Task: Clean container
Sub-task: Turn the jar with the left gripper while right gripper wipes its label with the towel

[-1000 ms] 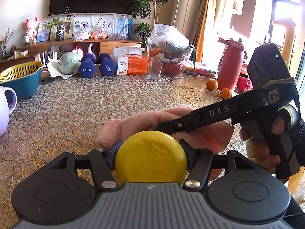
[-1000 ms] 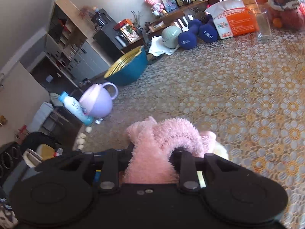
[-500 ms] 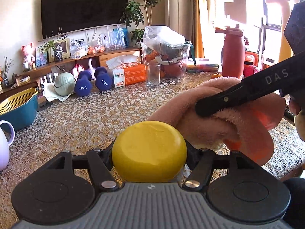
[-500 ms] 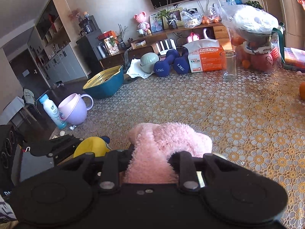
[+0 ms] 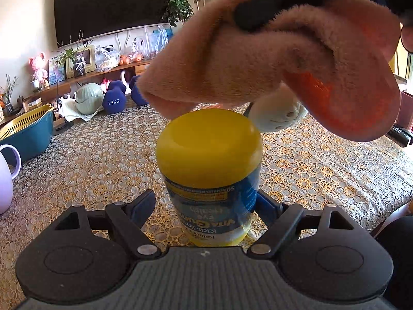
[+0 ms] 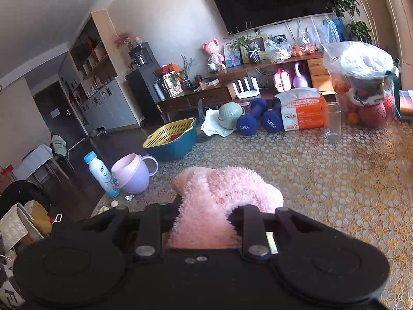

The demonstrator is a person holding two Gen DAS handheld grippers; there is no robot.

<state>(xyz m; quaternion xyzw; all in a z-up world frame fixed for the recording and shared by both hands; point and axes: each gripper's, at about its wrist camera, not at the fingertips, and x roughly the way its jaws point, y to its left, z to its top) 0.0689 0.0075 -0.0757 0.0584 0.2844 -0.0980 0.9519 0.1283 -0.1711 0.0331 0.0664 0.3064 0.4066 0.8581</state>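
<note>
Standing between left gripper fingers — container.

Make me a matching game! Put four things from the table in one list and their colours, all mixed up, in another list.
Things:
1. jar lid
2. fluffy cloth
3. dumbbells
4. mug

Colours:
A. dark blue
B. lilac
C. yellow
D. pink

Pairs: 1-C, 2-D, 3-A, 4-B
</note>
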